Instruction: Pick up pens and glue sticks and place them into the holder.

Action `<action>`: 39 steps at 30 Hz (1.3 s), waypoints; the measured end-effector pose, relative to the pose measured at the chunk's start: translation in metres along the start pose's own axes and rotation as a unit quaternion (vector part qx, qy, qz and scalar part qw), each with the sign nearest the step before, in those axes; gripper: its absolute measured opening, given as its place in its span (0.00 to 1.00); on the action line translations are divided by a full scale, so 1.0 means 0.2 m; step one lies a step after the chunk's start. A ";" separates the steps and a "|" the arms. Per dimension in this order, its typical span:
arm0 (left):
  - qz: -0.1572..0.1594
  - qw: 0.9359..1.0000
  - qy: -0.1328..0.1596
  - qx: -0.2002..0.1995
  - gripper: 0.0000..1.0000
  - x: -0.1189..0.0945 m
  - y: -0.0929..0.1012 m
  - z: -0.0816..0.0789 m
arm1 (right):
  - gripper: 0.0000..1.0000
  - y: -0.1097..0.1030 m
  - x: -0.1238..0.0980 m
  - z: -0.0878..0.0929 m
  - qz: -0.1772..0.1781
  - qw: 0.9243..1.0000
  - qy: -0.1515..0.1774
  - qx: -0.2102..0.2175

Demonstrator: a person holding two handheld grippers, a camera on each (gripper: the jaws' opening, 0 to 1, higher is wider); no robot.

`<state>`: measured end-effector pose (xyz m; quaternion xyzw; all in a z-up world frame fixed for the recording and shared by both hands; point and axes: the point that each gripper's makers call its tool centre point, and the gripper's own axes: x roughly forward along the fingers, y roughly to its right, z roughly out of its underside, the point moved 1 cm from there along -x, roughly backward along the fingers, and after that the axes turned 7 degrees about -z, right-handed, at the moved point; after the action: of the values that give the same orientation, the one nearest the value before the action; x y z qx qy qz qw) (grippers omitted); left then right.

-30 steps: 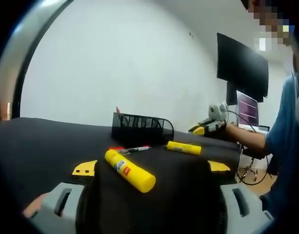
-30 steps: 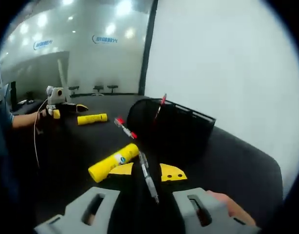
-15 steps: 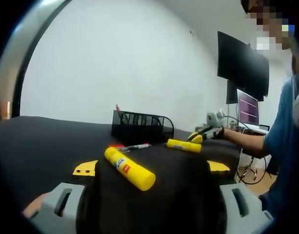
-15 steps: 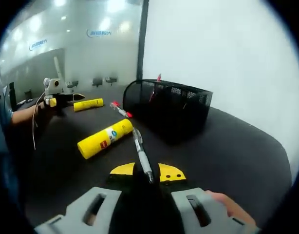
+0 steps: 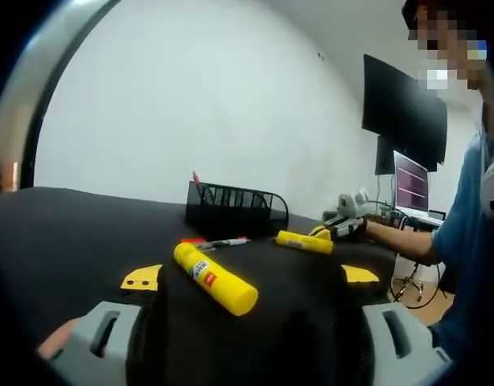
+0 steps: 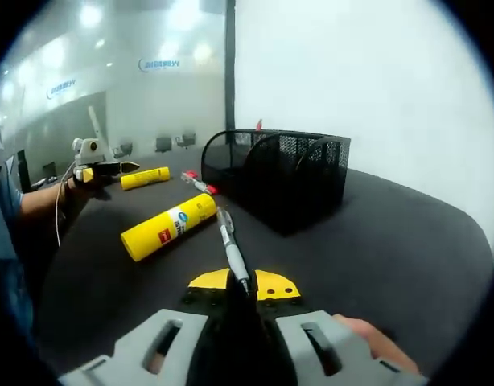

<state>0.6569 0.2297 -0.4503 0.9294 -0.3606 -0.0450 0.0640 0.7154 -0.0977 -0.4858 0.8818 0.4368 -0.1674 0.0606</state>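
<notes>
A black mesh holder [image 5: 235,213] [image 6: 283,173] stands on the black table with a red pen [image 5: 196,183] upright inside. My left gripper [image 5: 250,276] is open wide, and a large yellow glue stick [image 5: 215,279] [image 6: 168,227] lies just ahead between its jaws, untouched. A grey pen [image 6: 232,251] [image 5: 223,243] lies on the table; my right gripper [image 6: 241,283] [image 5: 342,227] has its yellow jaws narrowed on either side of the pen's near end, a small gap still showing. A red-capped pen [image 6: 197,183] and a smaller glue stick [image 5: 303,242] [image 6: 146,177] lie beyond. The left gripper [image 6: 98,165] shows at far left.
The table [image 6: 392,233] runs to a rounded edge at the right of the right gripper view. A white wall stands behind the holder. A dark monitor [image 5: 404,112] and a lit screen [image 5: 412,183] lie beyond the table. A person's blue sleeve [image 5: 472,233] is at right.
My right gripper has dropped lower and closer to the grey pen, and its jaws have narrowed around the pen's end. The left gripper and large glue stick have not moved.
</notes>
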 end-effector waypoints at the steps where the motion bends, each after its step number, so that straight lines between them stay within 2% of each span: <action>1: 0.002 1.000 0.002 -0.001 0.83 0.00 0.00 0.00 | 0.06 0.00 0.00 0.00 0.000 1.000 0.000 -0.002; 8: -0.005 1.000 0.004 -0.017 0.82 0.00 -0.02 -0.02 | 0.05 -0.01 -0.04 -0.06 0.007 1.000 0.021 -0.005; 14: -0.008 1.000 -0.013 -0.015 0.82 0.02 -0.03 0.01 | 0.05 -0.02 -0.10 -0.17 0.021 0.998 0.064 -0.006; 21: -0.011 1.000 -0.025 -0.014 0.82 0.02 -0.04 0.03 | 0.05 -0.01 -0.16 -0.31 0.031 0.992 0.123 0.014; 28: -0.010 1.000 -0.021 -0.014 0.81 0.02 -0.05 0.02 | 0.05 -0.02 -0.22 -0.46 0.027 0.985 0.170 0.026; 39: -0.008 1.000 -0.021 -0.011 0.81 0.02 -0.05 0.02 | 0.05 -0.03 -0.26 -0.63 0.030 0.977 0.211 0.026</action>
<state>0.6663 0.2349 -0.4557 0.9302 -0.3542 -0.0691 0.0665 0.7125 -0.1019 -0.3492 0.9110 0.4090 0.0128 -0.0507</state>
